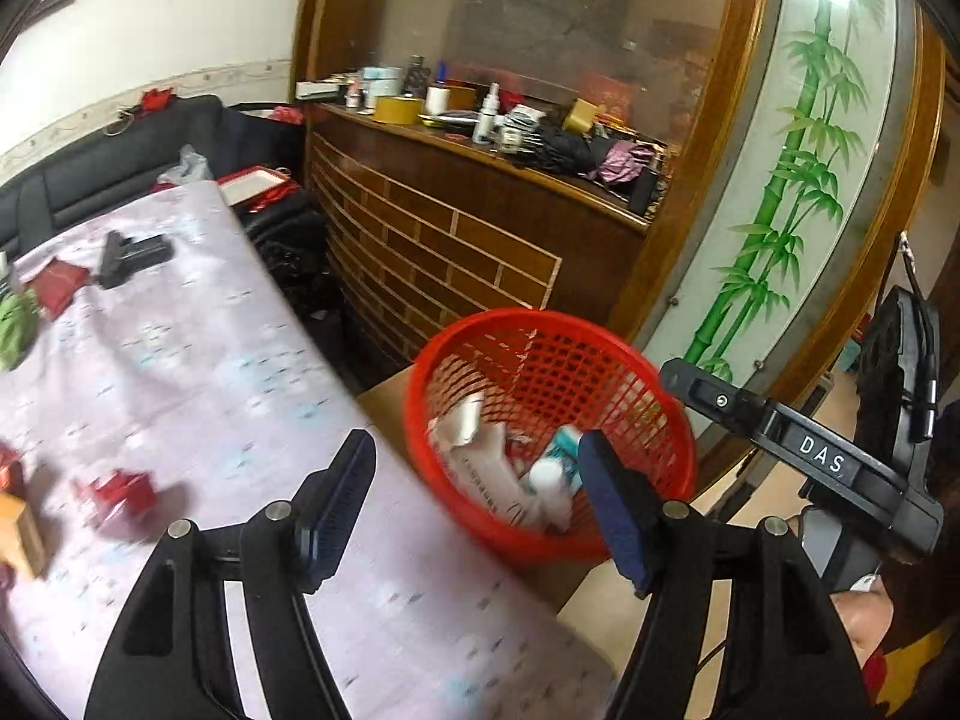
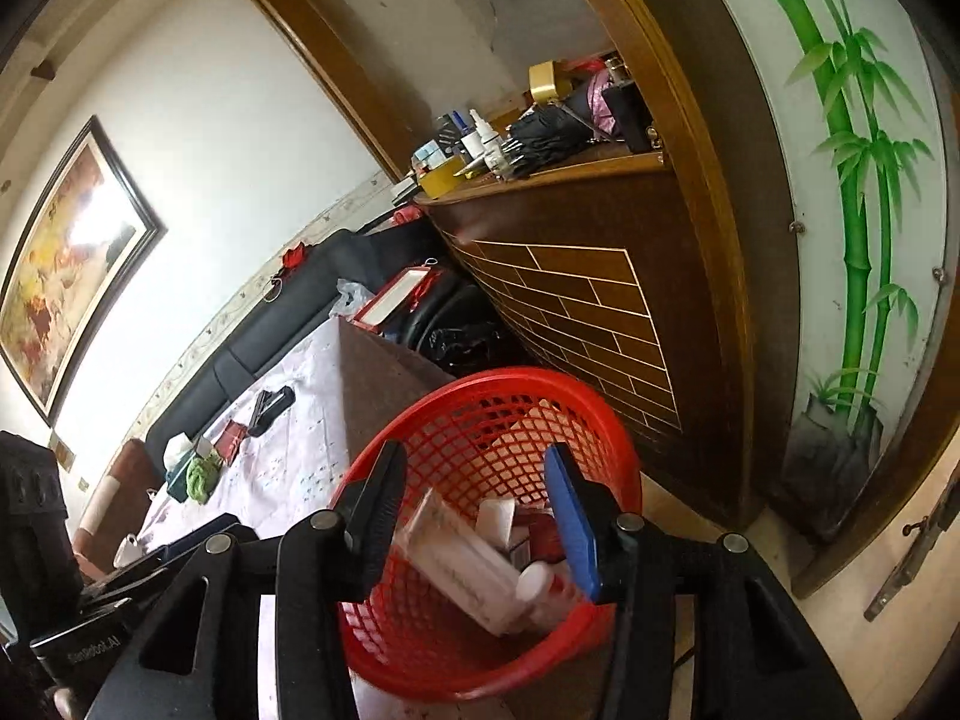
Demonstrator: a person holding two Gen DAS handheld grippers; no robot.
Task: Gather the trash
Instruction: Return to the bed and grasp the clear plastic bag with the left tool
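A red mesh basket (image 1: 549,420) is being seen just beside the right edge of the surface (image 1: 198,372), standing lower than the surface top on what looks like a cardboard box, though that is hard to tell; crumpled white wrappers (image 1: 480,468), a white bottle (image 1: 549,477) and a teal packet are lying inside it, heaped against its near wall; in the right wrist view the same basket (image 2: 420,654) is being looked into from above, with a pale flat package (image 2: 462,570) leaning across its contents.

The left hand-held gripper (image 1: 474,501) is being held with its jaws spread and nothing between the pads, one finger over the surface's right edge and the other over the basket's near rim; the right hand-held gripper (image 2: 474,528) is being held above the basket's mouth, its jaws likewise parted and nothing being pinched.

On the surface, which is being covered by a pale patterned cloth, red scraps (image 1: 117,489) are lying near the near-left part, blurred; a red packet (image 1: 57,285) and a black clip-like object (image 1: 135,255) are lying toward the far edge; a green cloth (image 1: 15,321) is lying at the left edge.

Beyond the basket a wooden cabinet (image 1: 456,240) with a cluttered shelf is being seen, and a bamboo-painted panel (image 1: 798,180) is standing to its right.
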